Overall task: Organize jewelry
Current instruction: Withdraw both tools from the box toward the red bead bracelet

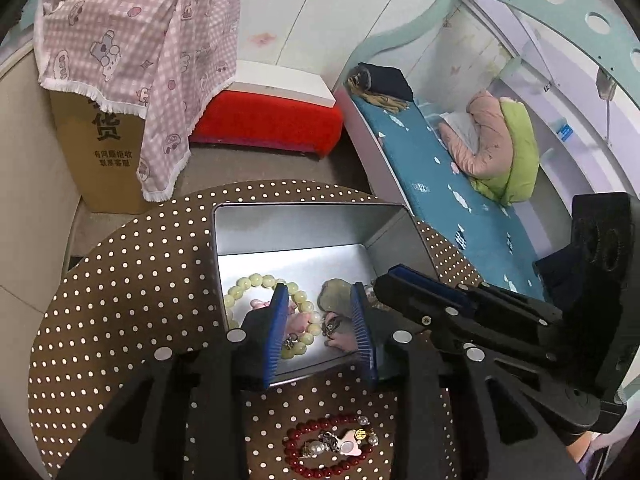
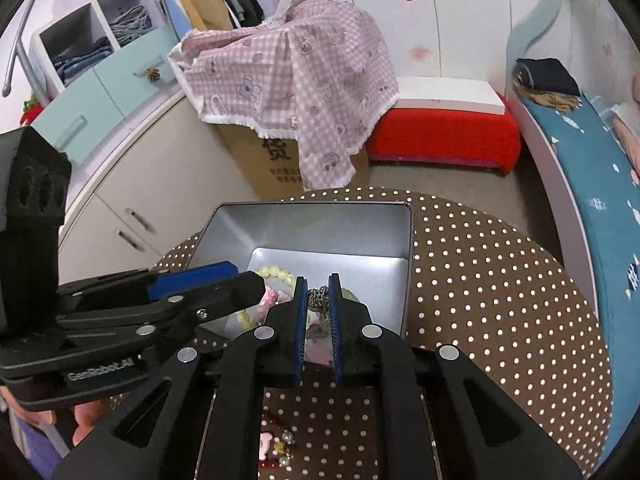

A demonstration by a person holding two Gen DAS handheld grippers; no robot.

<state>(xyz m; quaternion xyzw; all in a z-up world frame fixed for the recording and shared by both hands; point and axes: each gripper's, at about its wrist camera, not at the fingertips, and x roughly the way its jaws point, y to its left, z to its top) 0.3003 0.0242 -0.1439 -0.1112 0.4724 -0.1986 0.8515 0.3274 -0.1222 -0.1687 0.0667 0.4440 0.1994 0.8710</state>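
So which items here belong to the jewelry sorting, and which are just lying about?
Job:
- metal tin
- pale green bead bracelet in the tin
- red bead bracelet on the dotted table
- chain between the right gripper fingers
- left gripper

Lying about:
- checked cloth
- cardboard box
- red stool

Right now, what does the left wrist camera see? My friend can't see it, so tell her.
The open left gripper hovers over a silver tin holding a pale green bead bracelet and other jewelry. A red bead bracelet lies on the polka-dot table.
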